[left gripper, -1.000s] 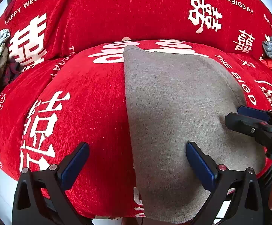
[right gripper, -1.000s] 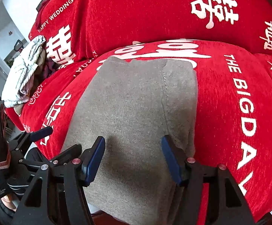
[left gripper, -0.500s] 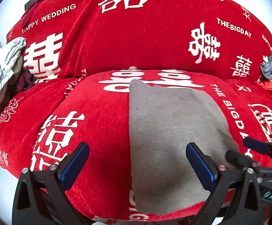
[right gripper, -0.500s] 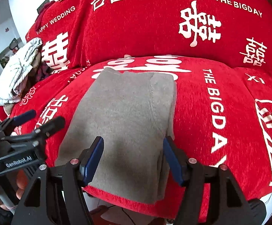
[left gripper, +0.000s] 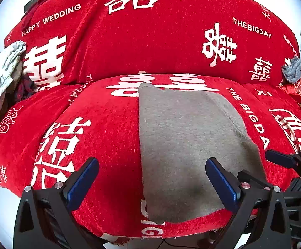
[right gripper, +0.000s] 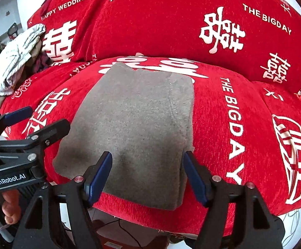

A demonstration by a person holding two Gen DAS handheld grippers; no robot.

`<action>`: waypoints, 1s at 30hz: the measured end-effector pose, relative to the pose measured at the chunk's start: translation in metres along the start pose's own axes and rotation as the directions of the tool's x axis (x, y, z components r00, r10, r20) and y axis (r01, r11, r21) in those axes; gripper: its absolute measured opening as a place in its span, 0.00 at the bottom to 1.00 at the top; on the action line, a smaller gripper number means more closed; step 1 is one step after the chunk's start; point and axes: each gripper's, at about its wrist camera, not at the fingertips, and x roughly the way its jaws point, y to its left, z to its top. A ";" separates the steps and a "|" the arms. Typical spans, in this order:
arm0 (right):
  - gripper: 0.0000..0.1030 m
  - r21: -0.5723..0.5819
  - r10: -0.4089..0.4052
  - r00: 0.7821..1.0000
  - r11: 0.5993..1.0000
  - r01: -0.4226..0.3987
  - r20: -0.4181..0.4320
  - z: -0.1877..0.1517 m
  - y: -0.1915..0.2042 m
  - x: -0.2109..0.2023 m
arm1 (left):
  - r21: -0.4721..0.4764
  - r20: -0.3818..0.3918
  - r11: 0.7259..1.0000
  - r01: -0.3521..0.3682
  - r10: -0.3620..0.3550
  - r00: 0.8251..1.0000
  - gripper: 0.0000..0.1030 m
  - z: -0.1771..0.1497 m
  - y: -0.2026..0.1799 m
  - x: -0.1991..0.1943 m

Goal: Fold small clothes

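Left wrist view: the left tool [left gripper: 150, 178] is hovering above the near edge of a sofa seat [left gripper: 100, 128], its blue pads standing wide with nothing between them.
Right wrist view: the right tool [right gripper: 147, 175] is hanging over the near end of the grey garment [right gripper: 133, 124], its pads opening, the cloth lying below them and not pinched.
Garment place: the grey garment is lying flat in the middle of the seat cushion, its near edge reaching the front lip of the sofa, its far edge close to the backrest [left gripper: 150, 41].
Garment shape: it is forming a long rectangle, with a doubled layer and a raised seam running down its right side.
Garment material: it is looking like soft brushed knit, matte and slightly fuzzy, likely limp when lifted.
Sofa cover: red chenille with white lettering is giving a ribbed, grippy nap that may be dragging at the cloth.
Other cloth: a pale striped bundle [right gripper: 15, 62] is sitting far left and a grey-blue rag [left gripper: 297, 68] far right.
Risk, slipping: the near edge is overhanging the rounded cushion front, so a nudge could be sliding the fold off.
Risk, unfolding: a pad catching only the top layer could be peeling the right-hand fold open.
Risk, collision: both tools are working close together near the same end.
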 end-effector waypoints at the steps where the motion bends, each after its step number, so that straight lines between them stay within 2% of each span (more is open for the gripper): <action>1: 0.72 -0.002 0.001 1.000 1.000 -0.001 -0.002 -0.001 0.001 0.000 | 0.003 0.002 1.000 -0.009 0.009 1.000 1.00 -0.001 -0.001 -0.001; 5: 0.72 -0.006 0.000 1.000 1.000 0.000 -0.001 -0.003 0.003 -0.001 | -0.010 0.028 0.998 -0.069 0.070 0.997 1.00 -0.004 -0.002 -0.006; 7: 0.72 -0.010 -0.002 1.000 1.000 0.002 0.002 -0.004 0.005 -0.003 | -0.021 0.031 0.998 -0.062 0.063 0.998 1.00 -0.005 0.000 -0.009; 12: 0.72 -0.018 -0.001 1.000 1.000 0.001 0.006 -0.003 0.008 -0.006 | -0.005 -0.025 0.998 -0.057 0.056 0.998 1.00 -0.007 0.002 -0.007; 21: 0.72 -0.034 -0.004 1.000 0.999 0.004 0.005 -0.005 0.014 -0.006 | 0.001 0.033 0.999 -0.043 0.043 0.999 1.00 -0.011 0.000 -0.018; 30: 0.72 -0.034 -0.005 1.000 0.999 0.006 0.008 -0.004 0.014 -0.008 | -0.008 0.038 1.000 -0.022 0.023 0.999 1.00 -0.011 0.001 -0.020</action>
